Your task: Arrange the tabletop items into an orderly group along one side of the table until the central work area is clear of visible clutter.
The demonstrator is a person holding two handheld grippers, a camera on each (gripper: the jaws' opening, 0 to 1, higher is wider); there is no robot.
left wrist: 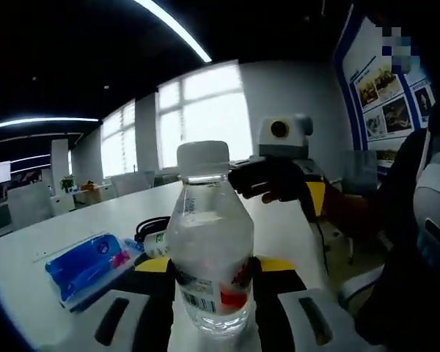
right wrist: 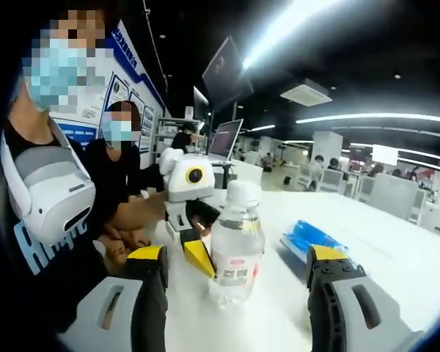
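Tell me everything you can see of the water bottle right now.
The water bottle is clear plastic with a white screw cap on, and a label low on its body printed in white and red with a barcode. It stands upright on the white table. The left gripper has a jaw on each side of it, closed against its lower body. In the right gripper view it stands between the open jaws of the right gripper, which are apart from it.

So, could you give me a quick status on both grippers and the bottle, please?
Left gripper shut on water bottle, upright on table. Right gripper open around it. Blue packet and black cable lie beside.
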